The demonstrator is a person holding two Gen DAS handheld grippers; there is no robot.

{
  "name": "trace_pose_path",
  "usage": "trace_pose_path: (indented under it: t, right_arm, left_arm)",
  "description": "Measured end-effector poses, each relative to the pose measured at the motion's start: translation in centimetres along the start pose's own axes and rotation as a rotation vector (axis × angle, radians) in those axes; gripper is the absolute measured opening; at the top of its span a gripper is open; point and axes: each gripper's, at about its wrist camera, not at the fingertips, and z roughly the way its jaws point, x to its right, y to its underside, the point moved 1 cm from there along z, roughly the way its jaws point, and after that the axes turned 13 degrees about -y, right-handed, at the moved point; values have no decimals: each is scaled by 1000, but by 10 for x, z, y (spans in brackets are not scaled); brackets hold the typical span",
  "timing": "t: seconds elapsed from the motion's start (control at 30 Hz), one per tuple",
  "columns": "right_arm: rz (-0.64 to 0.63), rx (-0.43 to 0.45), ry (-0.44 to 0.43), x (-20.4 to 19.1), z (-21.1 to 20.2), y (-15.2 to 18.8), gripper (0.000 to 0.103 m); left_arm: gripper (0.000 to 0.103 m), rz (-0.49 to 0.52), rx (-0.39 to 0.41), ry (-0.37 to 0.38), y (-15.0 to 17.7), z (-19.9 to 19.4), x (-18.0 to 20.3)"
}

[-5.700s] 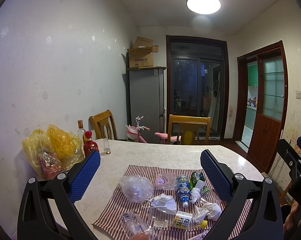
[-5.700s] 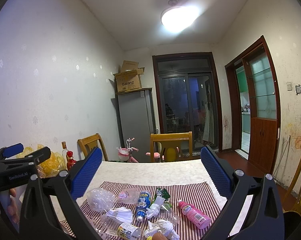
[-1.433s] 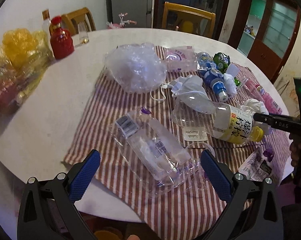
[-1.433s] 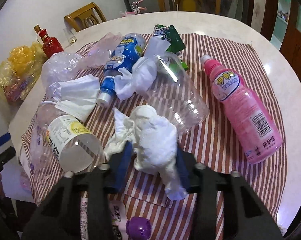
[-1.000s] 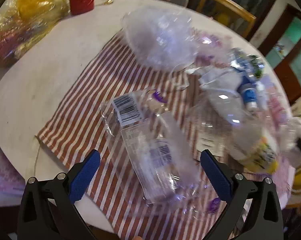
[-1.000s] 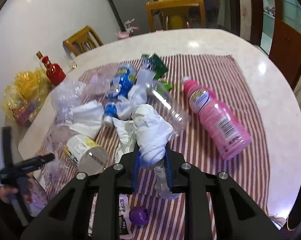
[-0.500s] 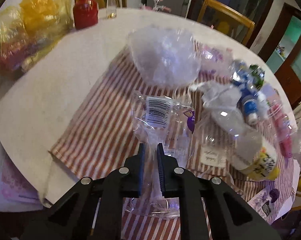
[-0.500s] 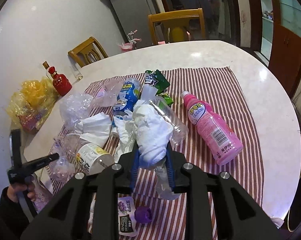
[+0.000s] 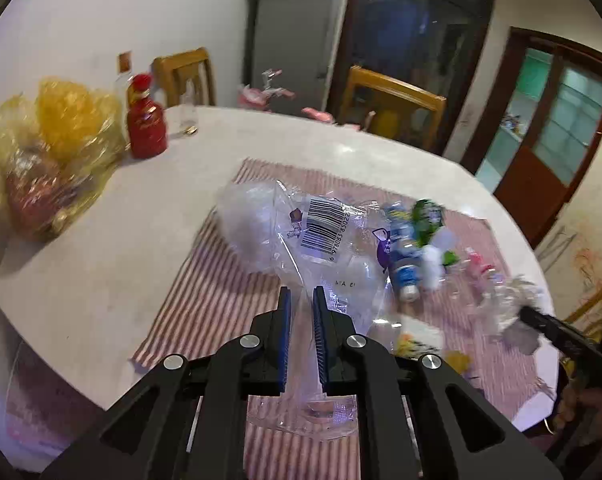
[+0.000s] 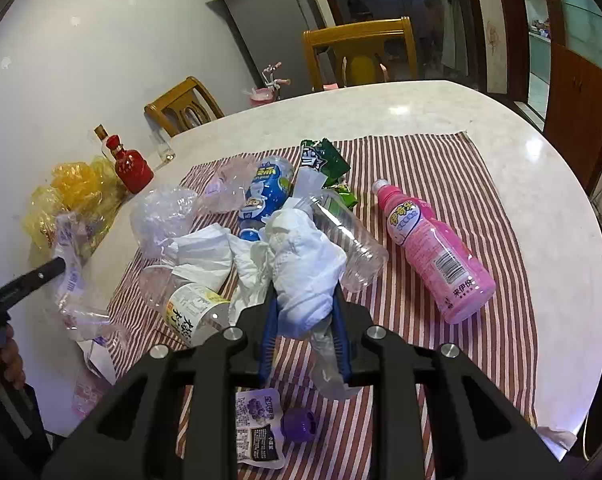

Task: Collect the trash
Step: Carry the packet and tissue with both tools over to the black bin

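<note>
My left gripper (image 9: 301, 300) is shut on a clear plastic wrapper (image 9: 325, 232) with a barcode label, and the wrapper hangs above the striped cloth (image 9: 221, 300). My right gripper (image 10: 304, 298) is shut on a crumpled white tissue (image 10: 301, 264), held just over the pile. On the cloth lie a pink bottle (image 10: 433, 248), a blue bottle (image 10: 265, 196), a green snack packet (image 10: 321, 160), a clear bottle with a yellow label (image 10: 189, 304), a white face mask (image 10: 205, 252) and a crumpled clear bag (image 10: 161, 216). A purple-capped pouch (image 10: 261, 424) lies near the front edge.
A red bottle (image 10: 131, 168), a small glass (image 10: 165, 148) and a yellow plastic bag (image 10: 73, 200) stand at the table's left side. Wooden chairs (image 10: 361, 52) stand behind the round table (image 10: 561, 200). A person's hand (image 10: 1, 360) holds the left gripper.
My left gripper has closed on the clear wrapper and lifted it off the cloth. The right gripper has kept the tissue and barely moved.
</note>
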Motion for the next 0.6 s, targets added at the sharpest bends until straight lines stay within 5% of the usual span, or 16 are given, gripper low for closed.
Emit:
trace_pose_path:
  t: [0.23, 0.33, 0.6]
  right_arm:
    - [26, 108, 26, 16, -44, -7, 25]
    - [64, 194, 103, 43, -89, -7, 25]
    - [298, 369, 505, 161, -228, 54, 25]
  left_arm:
    - [10, 89, 46, 126, -12, -18, 53]
    - [10, 161, 60, 207, -17, -21, 96]
    - [10, 408, 94, 493, -6, -37, 251]
